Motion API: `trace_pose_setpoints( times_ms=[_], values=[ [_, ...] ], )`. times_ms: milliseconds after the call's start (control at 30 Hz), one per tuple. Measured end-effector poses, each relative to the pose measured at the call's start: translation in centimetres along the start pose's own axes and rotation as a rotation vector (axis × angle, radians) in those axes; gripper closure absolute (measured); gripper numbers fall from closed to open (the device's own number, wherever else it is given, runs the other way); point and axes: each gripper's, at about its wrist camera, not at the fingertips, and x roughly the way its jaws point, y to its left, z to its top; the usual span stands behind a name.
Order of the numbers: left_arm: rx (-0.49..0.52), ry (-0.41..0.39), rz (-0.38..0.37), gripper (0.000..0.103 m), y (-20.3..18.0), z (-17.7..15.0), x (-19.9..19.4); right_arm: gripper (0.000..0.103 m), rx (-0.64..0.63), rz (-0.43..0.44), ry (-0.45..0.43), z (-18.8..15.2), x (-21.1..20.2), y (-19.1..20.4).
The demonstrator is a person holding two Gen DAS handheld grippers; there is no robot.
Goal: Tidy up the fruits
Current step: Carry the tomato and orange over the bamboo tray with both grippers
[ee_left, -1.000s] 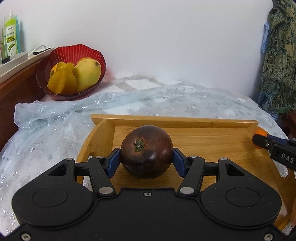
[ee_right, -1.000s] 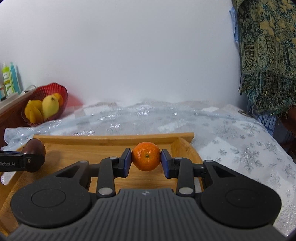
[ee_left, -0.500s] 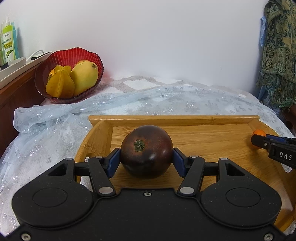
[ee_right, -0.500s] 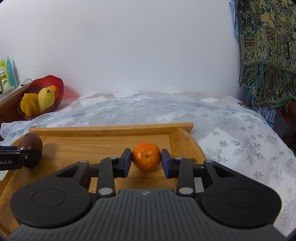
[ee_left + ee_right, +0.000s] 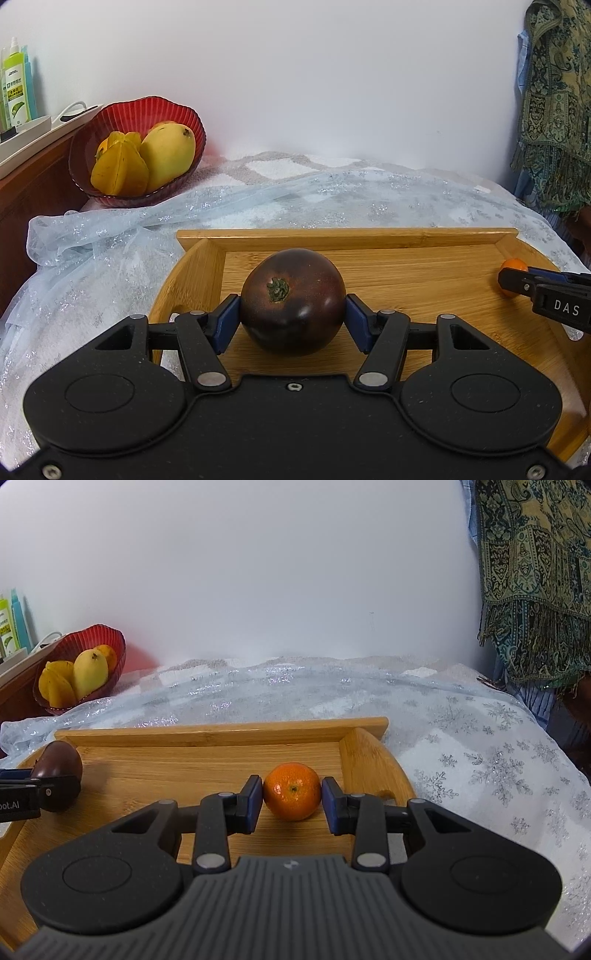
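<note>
My left gripper (image 5: 293, 317) is shut on a dark purple tomato (image 5: 293, 300), which rests low on the left part of the wooden tray (image 5: 406, 275). My right gripper (image 5: 292, 799) stands around a small orange (image 5: 292, 791) that sits on the right part of the tray (image 5: 184, 760); its blue pads have small gaps to the fruit. The orange (image 5: 511, 266) and right gripper tip also show at the right edge of the left wrist view. The tomato (image 5: 59, 764) shows at the left of the right wrist view.
A red bowl (image 5: 122, 122) with a mango (image 5: 168, 155) and starfruit (image 5: 120, 173) stands at the back left beside a wooden cabinet (image 5: 33, 188). A sheer snowflake cloth (image 5: 480, 746) covers the surface. A patterned scarf (image 5: 535, 576) hangs at the right.
Both grippers have come down with their fruit onto the tray. The right gripper's jaws have parted slightly from the orange.
</note>
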Motion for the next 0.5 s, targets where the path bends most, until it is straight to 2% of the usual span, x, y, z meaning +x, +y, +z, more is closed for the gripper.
trace_pose_setpoints(
  times_ms=[400, 500],
  values=[
    [0.003, -0.005, -0.002, 0.043, 0.0, 0.03, -0.02, 0.06, -0.006, -0.001, 0.002, 0.0, -0.05, 0.04],
    [0.01, -0.008, 0.0, 0.039, -0.05, 0.02, -0.12, 0.059, -0.004, 0.0, 0.002, 0.0, -0.05, 0.04]
  ],
)
